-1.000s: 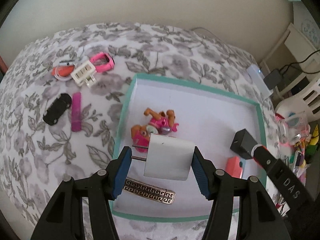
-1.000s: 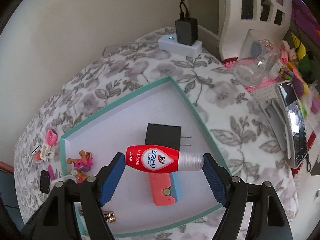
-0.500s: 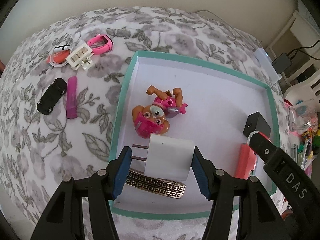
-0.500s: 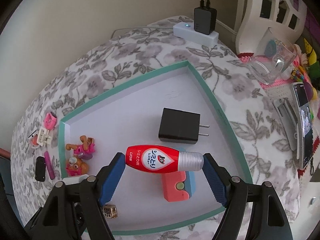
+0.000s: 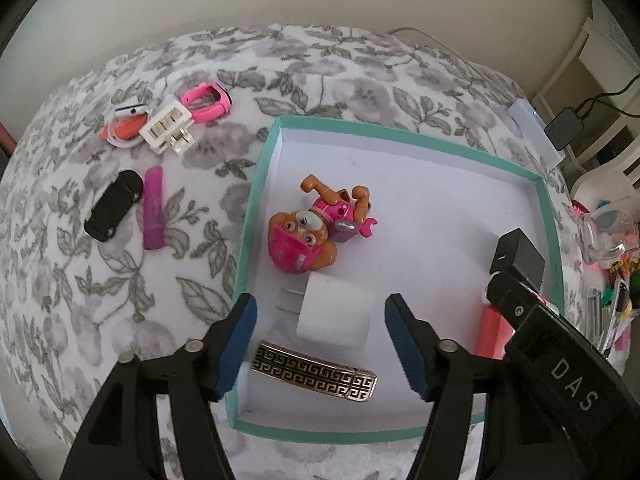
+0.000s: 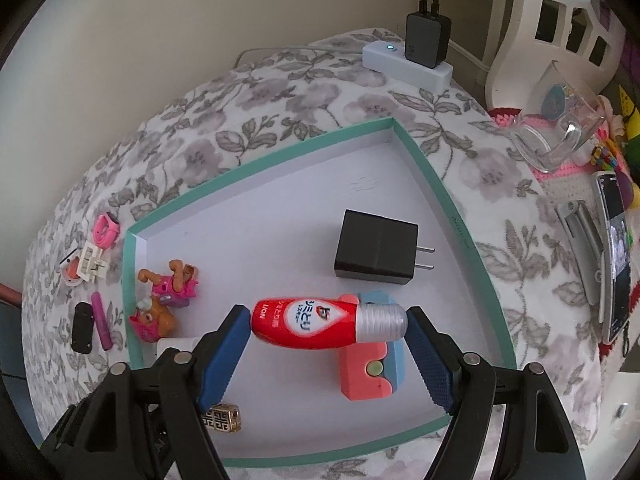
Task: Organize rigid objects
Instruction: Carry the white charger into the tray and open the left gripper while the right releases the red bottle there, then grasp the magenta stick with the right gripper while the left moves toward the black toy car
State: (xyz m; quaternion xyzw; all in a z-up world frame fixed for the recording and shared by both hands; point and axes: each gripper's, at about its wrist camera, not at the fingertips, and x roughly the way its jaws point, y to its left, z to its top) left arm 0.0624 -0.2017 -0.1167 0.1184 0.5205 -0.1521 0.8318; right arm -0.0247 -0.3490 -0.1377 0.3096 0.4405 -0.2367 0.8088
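Two handheld grippers hover over a shallow teal-rimmed tray [image 5: 548,216] that sits on a worktop covered by a grey floral cloth [image 5: 328,80].

Left gripper [image 5: 320,328]: its blue-padded jaws stand wide apart, touching nothing. Between them, on the tray floor, lies a white plug adapter [image 5: 334,314] with its two prongs pointing left. Just beyond it is a pink-and-orange toy pup [image 5: 310,234]; just nearer the camera lies a gold patterned clip [image 5: 316,372].

Right gripper [image 6: 328,330]: it is clamped end to end on a red bottle with a silver cap [image 6: 320,322], held level above the tray. Directly beneath sits a coral-and-blue case [image 6: 370,368], with a black charger [image 6: 376,248] further back.

Outside the tray, on the cloth to the left, several things wait: a black toy car [image 5: 114,210], a purple tube [image 5: 153,214], a white multi-plug [image 5: 168,132], a pink watch [image 5: 208,102] and an orange item that is hard to identify.

Likely risks: the bottle is round and pinched only at its tips, so it could swivel or slip out. Released here, it would probably land on the case and roll, perhaps knocking the charger. The left gripper, if pulled back carelessly, could catch the adapter or clip. A glass mug [image 6: 560,120] stands close to the tray's right side and could be struck by a wide swing.
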